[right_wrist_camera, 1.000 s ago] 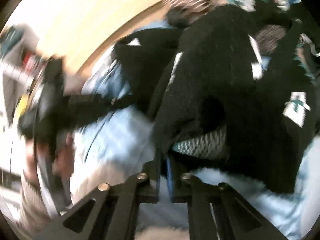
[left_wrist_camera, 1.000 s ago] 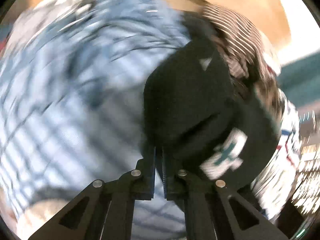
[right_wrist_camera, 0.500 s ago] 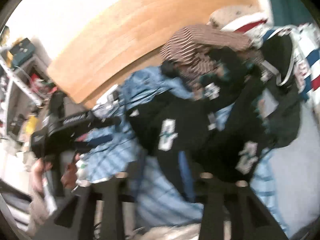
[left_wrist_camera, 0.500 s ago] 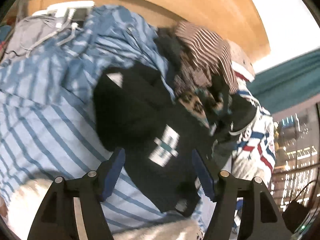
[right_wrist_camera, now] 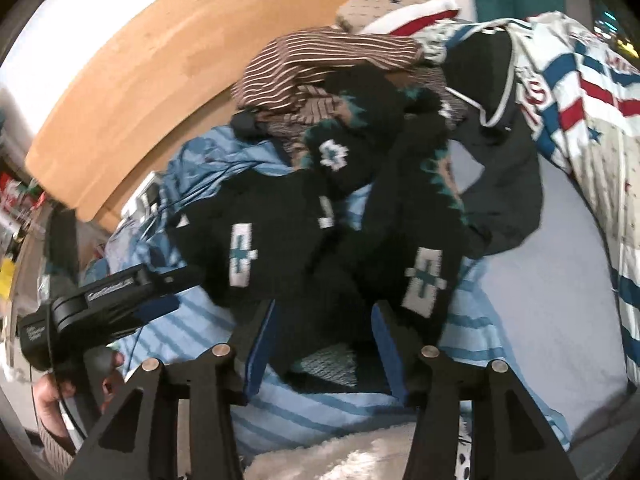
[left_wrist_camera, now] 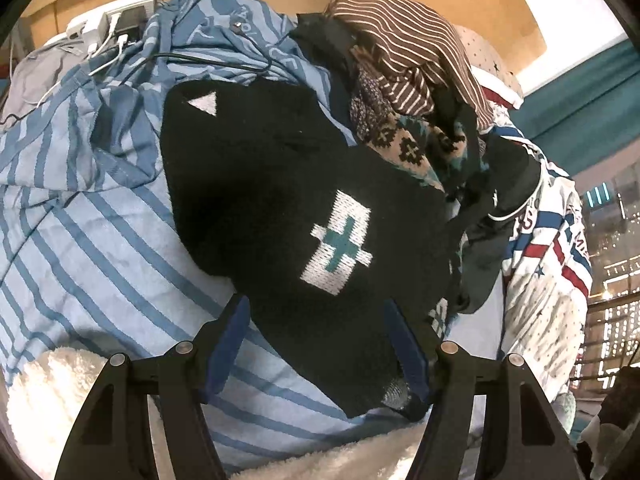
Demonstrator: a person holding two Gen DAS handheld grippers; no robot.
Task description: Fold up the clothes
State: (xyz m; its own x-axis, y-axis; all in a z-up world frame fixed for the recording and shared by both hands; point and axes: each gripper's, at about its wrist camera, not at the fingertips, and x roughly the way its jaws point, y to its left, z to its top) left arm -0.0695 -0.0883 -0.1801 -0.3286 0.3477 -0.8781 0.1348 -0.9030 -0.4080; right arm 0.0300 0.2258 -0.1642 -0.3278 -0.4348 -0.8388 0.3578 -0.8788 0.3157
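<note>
Black knitted sweater with white-and-teal crosses (left_wrist_camera: 280, 208) lies on the blue striped bedding (left_wrist_camera: 100, 240), both left gripper (left_wrist_camera: 320, 340) and right gripper (right_wrist_camera: 324, 332) spread wide, holding nothing.

Nothing here reads cleanly: white lettering on the left tool (right_wrist_camera: 108, 304) is too blurred, and red letters on the star-patterned cloth (left_wrist_camera: 548, 240), right of the black sweater (left_wrist_camera: 280, 200), show only fragments.

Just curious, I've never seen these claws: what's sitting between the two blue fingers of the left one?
In the left wrist view, the black sweater with its white-and-teal cross lies between the open left claw fingers, spread over the blue striped bedding.
</note>
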